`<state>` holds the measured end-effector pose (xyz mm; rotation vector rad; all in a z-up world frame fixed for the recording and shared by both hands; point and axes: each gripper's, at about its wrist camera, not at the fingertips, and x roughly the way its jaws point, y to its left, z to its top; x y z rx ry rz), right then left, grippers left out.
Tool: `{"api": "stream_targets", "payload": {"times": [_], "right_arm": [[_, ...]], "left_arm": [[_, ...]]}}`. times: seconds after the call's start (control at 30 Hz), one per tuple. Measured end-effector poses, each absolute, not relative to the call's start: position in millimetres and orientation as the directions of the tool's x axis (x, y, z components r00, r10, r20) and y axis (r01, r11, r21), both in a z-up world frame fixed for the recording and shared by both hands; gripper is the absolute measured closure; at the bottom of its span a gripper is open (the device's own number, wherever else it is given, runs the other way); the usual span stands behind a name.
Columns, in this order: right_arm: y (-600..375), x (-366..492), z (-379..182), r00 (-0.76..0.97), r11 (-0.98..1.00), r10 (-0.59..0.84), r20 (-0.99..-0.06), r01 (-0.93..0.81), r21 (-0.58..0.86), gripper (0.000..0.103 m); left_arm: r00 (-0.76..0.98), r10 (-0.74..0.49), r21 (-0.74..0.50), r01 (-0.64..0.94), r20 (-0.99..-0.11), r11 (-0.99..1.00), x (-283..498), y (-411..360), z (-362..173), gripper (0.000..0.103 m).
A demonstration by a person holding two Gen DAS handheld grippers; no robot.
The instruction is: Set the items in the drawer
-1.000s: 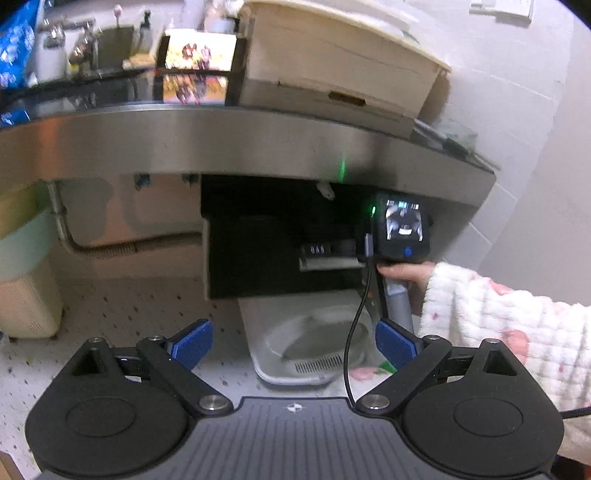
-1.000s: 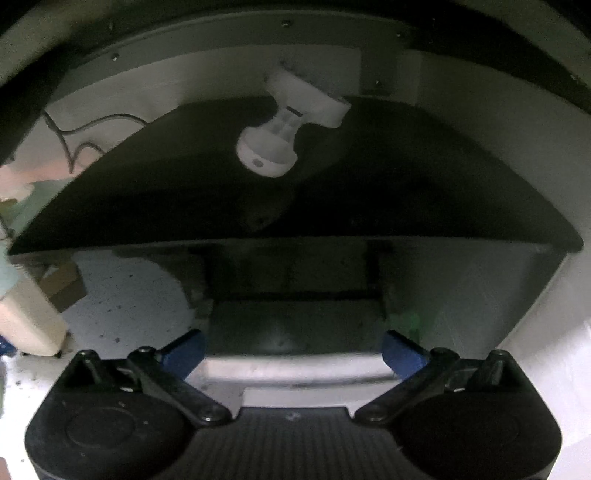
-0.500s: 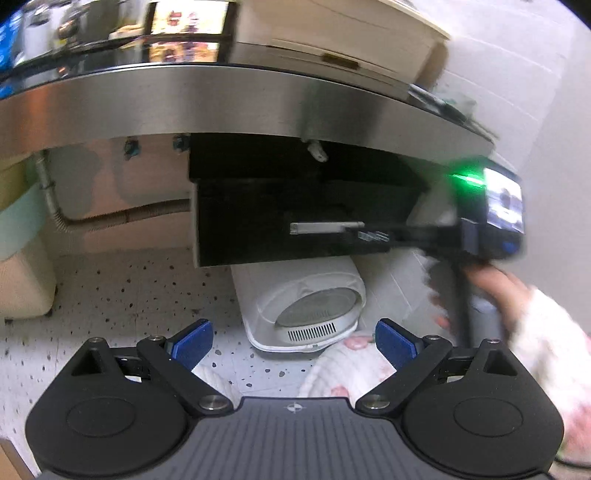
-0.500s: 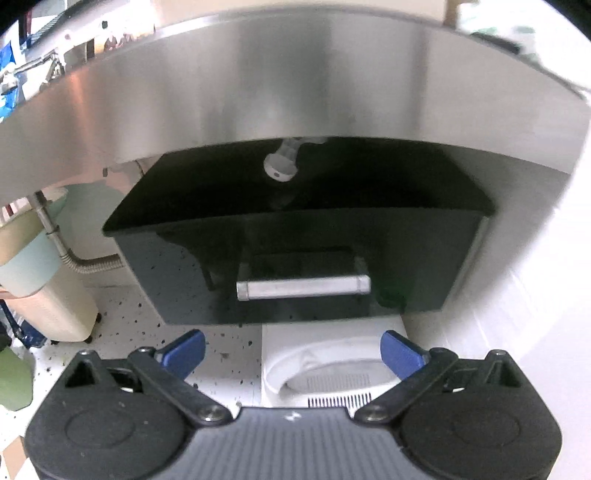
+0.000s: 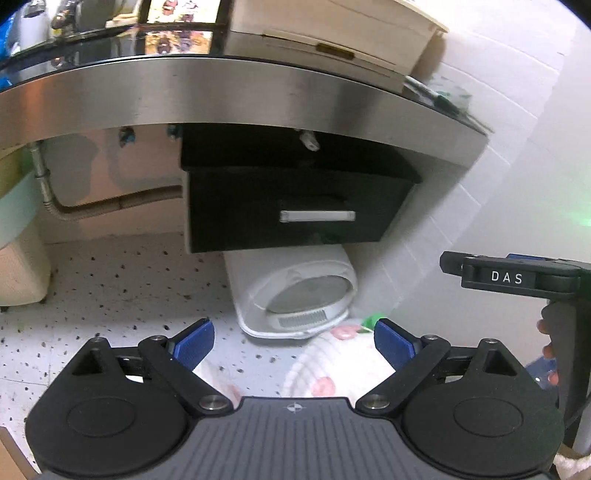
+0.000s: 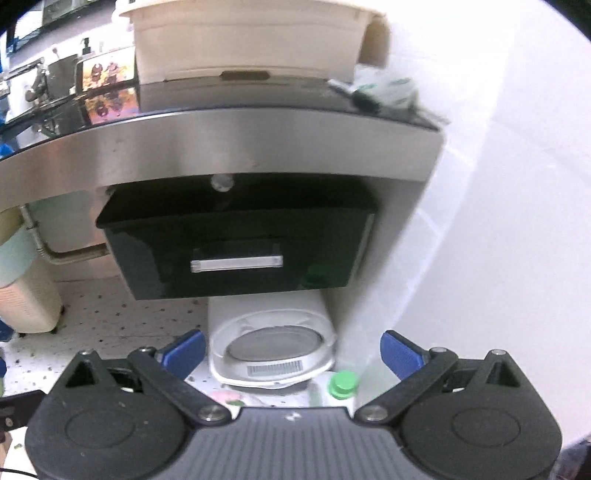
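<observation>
A black drawer [image 5: 295,206] [image 6: 236,236] with a silver bar handle [image 5: 317,216] [image 6: 236,264] hangs under the steel-edged counter [image 5: 221,96] [image 6: 258,144], pulled partly out. A small white spool-shaped piece [image 5: 309,139] [image 6: 221,182] lies at its back, half under the counter edge. My left gripper [image 5: 294,345] is open and empty, low above the floor and well short of the drawer. My right gripper [image 6: 293,350] is also open with nothing between its blue pads [image 6: 400,354], back from the drawer front. Its black body marked DAS [image 5: 506,277] shows at the right in a hand.
A white round-topped appliance [image 5: 295,291] [image 6: 273,343] sits on the speckled floor under the drawer. A green-capped bottle [image 6: 343,384] stands beside it. A cream box [image 5: 332,33] [image 6: 243,40] rests on the counter. A beige bin [image 5: 18,273] and pipe [image 5: 110,203] stand left. A white patterned sleeve [image 5: 332,369] lies below.
My right gripper has drawn back and up out of the drawer, leaving the white piece inside. In the left wrist view the hand holding it moved from the drawer front to the right edge.
</observation>
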<state>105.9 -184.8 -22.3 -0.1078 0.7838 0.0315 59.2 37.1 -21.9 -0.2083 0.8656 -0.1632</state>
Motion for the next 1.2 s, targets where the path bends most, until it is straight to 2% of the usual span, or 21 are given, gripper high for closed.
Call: {"api": "stream_targets", "payload": {"times": [0.17, 0.63, 1.2], "right_arm": [[-182.2, 82.5, -11.0, 0.678, 0.996, 0.024, -0.734, -0.075, -0.037, 0.002], [-176.2, 41.7, 14.2, 0.691, 0.993, -0.003, -0.722, -0.083, -0.084, 0.001], [-182.8, 35.9, 45.5, 0.722, 0.998, 0.012, -0.692, -0.056, -0.041, 0.001]], "left_arm": [[0.62, -0.27, -0.304, 0.052, -0.737, 0.951, 55.3, 34.8, -13.1, 0.009], [0.685, -0.181, -0.221, 0.029, -0.706, 0.975, 46.2, 32.1, 18.8, 0.009], [0.712, -0.095, -0.101, 0.033, -0.696, 0.994, 52.2, 18.5, 37.9, 0.009]]}}
